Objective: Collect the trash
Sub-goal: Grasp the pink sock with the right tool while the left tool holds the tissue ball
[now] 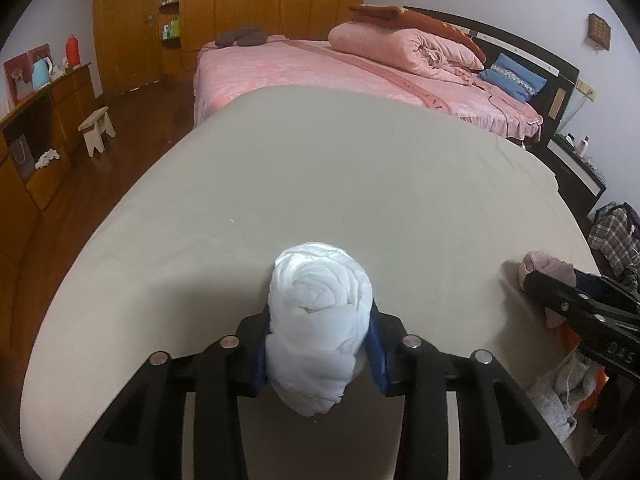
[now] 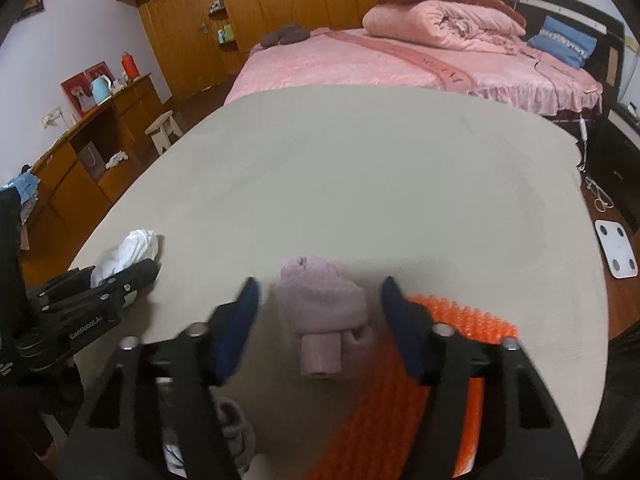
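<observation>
Your left gripper (image 1: 320, 344) pinches the white bundle (image 1: 318, 320); close your spread right gripper (image 2: 320, 312) (fingers wide) on the pink bundle (image 2: 324, 316).

Surface (image 2: 360, 168): covered in plain beige cloth, rounded far edge. Lying on it: rolled white bundle (image 2: 130, 254) at 9 o'clock, near the left edge; rolled pink-mauve bundle (image 2: 320, 308) at 6 o'clock, centre-front; orange ridged basket (image 2: 476, 320) at 4 o'clock, just beside the pink-mauve bundle, at the near edge.
</observation>
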A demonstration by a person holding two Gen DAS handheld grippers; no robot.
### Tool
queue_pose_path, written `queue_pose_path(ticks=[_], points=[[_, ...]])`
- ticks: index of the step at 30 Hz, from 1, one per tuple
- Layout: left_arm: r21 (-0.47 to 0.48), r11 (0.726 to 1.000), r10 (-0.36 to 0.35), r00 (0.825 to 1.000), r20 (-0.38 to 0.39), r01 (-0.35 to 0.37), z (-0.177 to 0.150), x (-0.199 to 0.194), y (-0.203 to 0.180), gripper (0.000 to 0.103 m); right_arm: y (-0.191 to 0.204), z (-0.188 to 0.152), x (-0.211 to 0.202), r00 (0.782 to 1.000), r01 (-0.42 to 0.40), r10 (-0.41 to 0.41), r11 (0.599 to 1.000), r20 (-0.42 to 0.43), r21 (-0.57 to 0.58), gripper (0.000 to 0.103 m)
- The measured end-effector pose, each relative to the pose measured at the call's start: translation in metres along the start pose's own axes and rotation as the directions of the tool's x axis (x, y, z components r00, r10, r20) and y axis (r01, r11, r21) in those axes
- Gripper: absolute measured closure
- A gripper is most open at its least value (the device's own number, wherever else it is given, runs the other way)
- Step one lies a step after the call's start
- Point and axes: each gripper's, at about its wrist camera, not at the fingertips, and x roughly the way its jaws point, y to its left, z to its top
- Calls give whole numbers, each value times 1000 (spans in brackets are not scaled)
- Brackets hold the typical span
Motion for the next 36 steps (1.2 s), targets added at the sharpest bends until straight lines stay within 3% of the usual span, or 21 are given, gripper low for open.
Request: queue_pose_path(ticks=[2, 5, 9, 20, 36], points=[[6, 1000, 4, 1000, -1, -4, 1, 1, -1, 64, 2, -1, 1, 1000, -5, 5, 1000, -9, 3, 59], [7, 1000, 5, 1000, -2, -5, 0, 1, 0, 64, 0, -1, 3, 1000, -17, 17, 1000, -12, 6, 64], [7, 1000, 4, 1000, -2, -4, 0, 1, -1, 64, 0, -2, 0, 1000, -21, 22, 1000, -14, 9, 66], [13, 1000, 10, 1000, 10, -10, 1, -1, -3, 67, -3, 10, -45, 996, -28, 27, 1000, 90, 10, 66], [84, 995, -71, 979, 190, 55, 10, -97, -69, 67, -23, 2, -151, 969, -52, 40, 998, 244, 42, 67]])
